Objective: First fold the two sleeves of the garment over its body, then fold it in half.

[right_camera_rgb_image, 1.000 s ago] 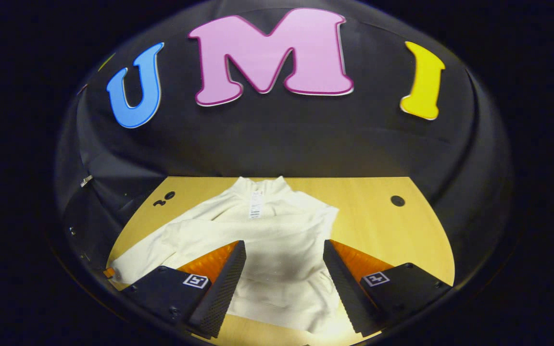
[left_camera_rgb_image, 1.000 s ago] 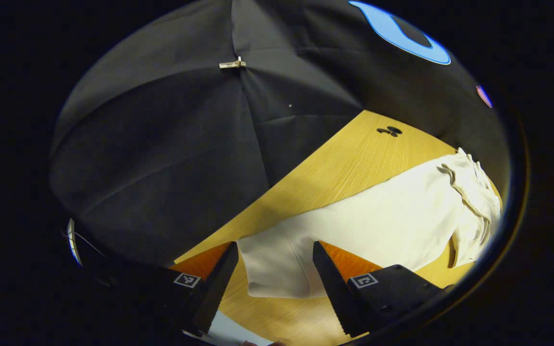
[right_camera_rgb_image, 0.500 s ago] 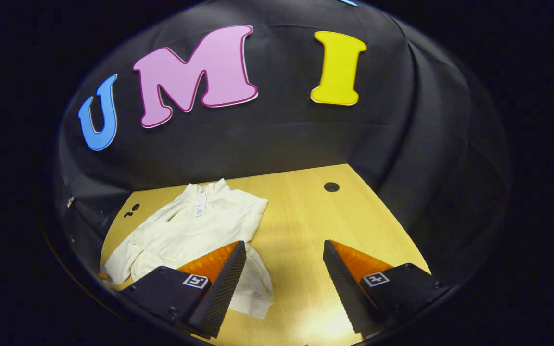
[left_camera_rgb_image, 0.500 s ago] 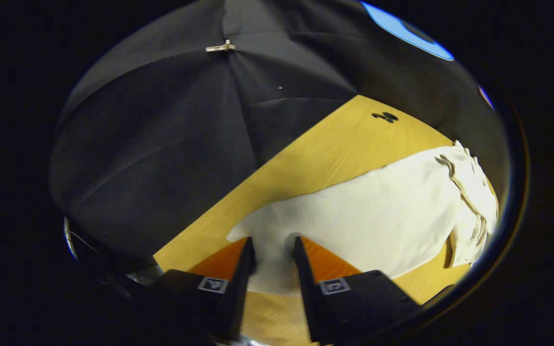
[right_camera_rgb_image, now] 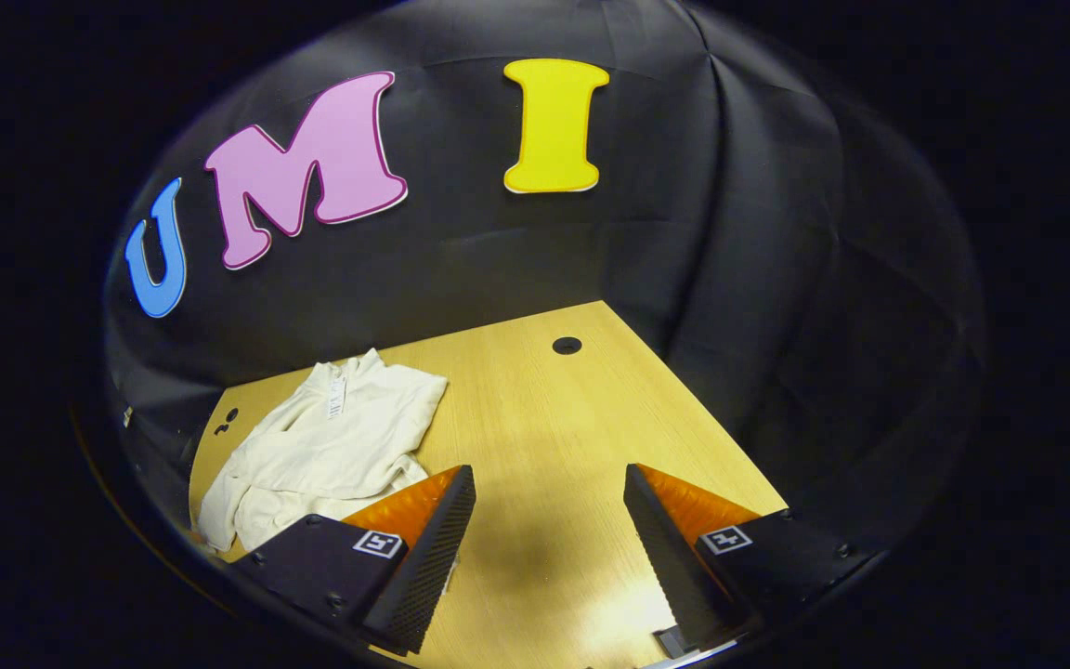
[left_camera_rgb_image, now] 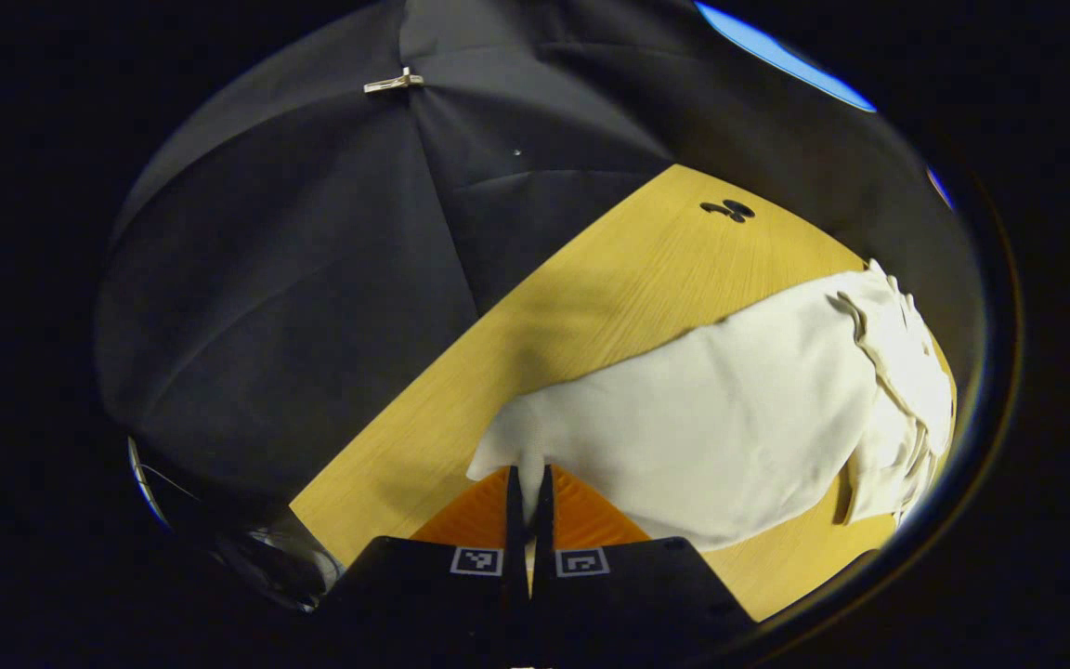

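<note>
Left gripper view: my left gripper has just pinched shut on the white garment's sleeve cuff, ready to fold. My right gripper hangs wide beside the garment on the wooden table.

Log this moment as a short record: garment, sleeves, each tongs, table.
garment: white top, lying on the table
sleeve in grip: cuff end pinched, sleeve stretched out from the body
other sleeve: seems already folded over the body, not certain
left tongs: shut on the cuff end
right tongs: open, holding nothing, over bare wood beside the garment
table: light wood
fold in half: not yet done
</note>
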Demonstrator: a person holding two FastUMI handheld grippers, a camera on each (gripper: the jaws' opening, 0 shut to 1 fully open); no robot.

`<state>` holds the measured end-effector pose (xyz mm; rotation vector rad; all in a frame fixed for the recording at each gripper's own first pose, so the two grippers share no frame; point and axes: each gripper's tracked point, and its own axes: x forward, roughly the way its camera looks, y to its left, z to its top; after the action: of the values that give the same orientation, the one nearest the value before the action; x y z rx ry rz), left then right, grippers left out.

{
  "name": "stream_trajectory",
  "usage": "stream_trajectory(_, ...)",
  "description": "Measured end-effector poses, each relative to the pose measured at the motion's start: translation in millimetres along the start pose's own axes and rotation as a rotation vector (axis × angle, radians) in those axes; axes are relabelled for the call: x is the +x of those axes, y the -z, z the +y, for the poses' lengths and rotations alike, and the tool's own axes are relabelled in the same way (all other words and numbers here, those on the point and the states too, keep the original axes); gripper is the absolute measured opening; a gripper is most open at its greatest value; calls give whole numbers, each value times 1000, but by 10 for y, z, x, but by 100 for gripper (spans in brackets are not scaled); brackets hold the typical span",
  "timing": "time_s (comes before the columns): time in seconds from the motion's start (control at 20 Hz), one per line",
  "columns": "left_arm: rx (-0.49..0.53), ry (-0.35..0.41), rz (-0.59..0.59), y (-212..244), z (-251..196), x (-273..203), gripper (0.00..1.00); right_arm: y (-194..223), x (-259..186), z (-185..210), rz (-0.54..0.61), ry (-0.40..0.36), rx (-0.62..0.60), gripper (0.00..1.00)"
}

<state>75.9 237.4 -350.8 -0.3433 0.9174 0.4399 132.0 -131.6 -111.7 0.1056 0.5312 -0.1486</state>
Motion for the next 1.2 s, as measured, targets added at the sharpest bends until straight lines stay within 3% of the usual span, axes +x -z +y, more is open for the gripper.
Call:
stream_trajectory(0.15, -18, 28, -38, -353, -121, -100, 6, 16, -28, -177, -2, 21, 15, 99)
stream_trajectory(0.35, 31, 85, -121, -1002, -523, -241, 6, 82, -73, -363, 6, 42, 35, 99)
stream_trajectory(0.65, 171, 178, -240, -1883, -1641, -464, 6, 256, -92, -512, 19, 58, 56, 99)
stream_trajectory(0.95, 308, 315, -319, -2194, -2990, -766, 6, 411, -42, -506, 51, 46, 87, 99)
stream_trajectory(1.2, 399, 467, -357, -2089, -4119, -1047, 6, 383, 3, -524, 51, 45, 84, 99)
